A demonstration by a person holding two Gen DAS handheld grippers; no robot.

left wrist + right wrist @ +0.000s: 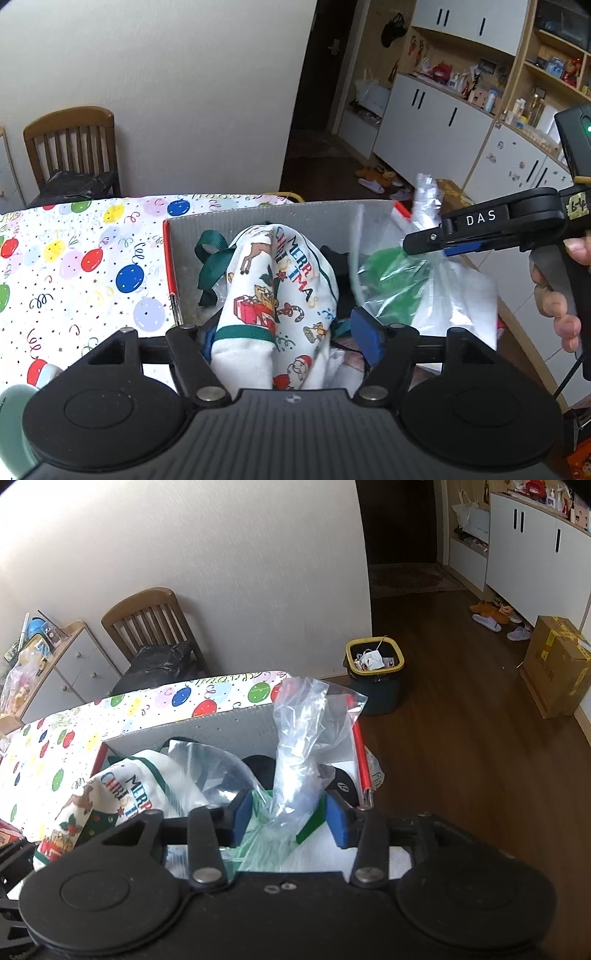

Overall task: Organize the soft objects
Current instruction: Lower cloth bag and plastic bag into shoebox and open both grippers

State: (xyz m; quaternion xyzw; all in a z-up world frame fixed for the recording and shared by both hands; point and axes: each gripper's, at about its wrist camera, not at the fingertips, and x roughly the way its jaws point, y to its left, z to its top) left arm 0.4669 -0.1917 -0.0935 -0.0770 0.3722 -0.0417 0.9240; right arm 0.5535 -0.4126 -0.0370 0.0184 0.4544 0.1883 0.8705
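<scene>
**Both grippers over the open box at the table's right edge**

The grey cardboard box (258,218) stands on the table with the balloon cloth (74,258), near its right edge. The left gripper (291,332) has its jaws open around the white Christmas cloth (280,288), which lies in the box's left part; the right pad stands clear of it. The right gripper (288,812) is also open, with the crumpled clear plastic bag (299,746) rising between its blue pads at the box's right side.

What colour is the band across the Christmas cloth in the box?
Dark green, on the white Christmas cloth; the left wrist view shows it best.
</scene>
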